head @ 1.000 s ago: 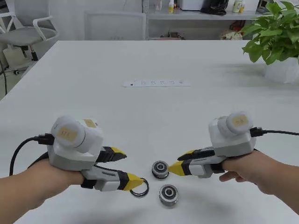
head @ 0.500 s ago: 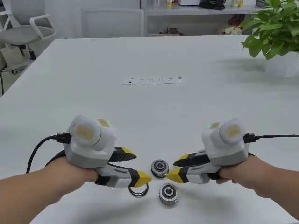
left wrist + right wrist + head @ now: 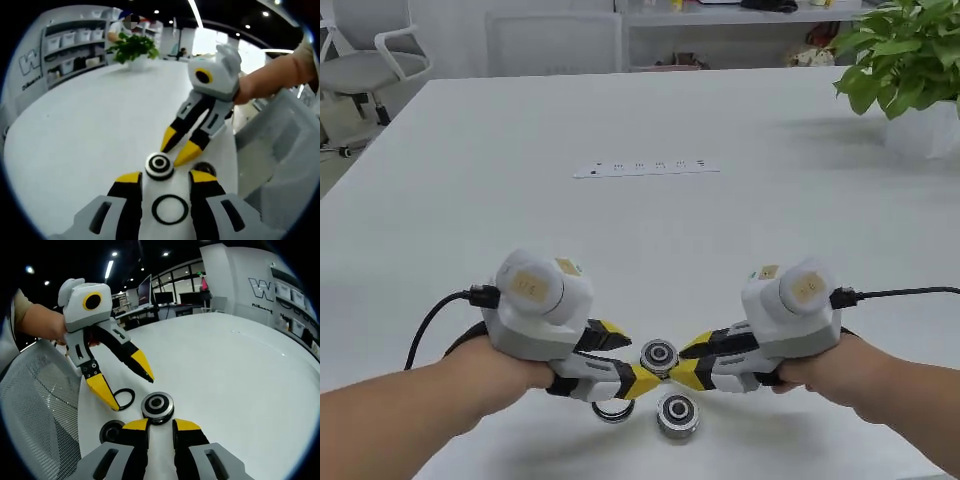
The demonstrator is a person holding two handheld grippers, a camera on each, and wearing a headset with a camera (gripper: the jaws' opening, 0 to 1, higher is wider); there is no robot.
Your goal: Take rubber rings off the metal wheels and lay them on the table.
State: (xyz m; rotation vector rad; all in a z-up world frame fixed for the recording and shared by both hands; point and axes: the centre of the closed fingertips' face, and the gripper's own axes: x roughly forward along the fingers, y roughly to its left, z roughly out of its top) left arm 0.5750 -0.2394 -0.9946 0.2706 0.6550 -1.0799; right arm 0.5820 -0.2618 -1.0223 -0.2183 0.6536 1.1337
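Head view: left claw and right claw meet almost tip to tip on either side of the far wheel, which lies flat on the white worktop. The near wheel lies just beside it, toward me. A loose rubber ring lies flat, half under the left claw. Left claw: jaws wide apart and empty, far wheel just ahead of the tips. Right claw: jaws apart with a narrower gap, also empty, same wheel just off its tips. The far wheel's rim reads dark, so I judge its ring is on, though I am not certain. Handling, as I expect it: the wheel is dense, stiff, smooth metal, apt to skid if nudged; the ring is soft, stretchy and snug. I would pin the wheel by its flanks with one claw and pinch the rubber at the outer rim with the other. Room: open worktop ahead, power strip and potted plant well apart. The right gripper view shows the worktop's edge near the ring, with a mesh chair beyond.
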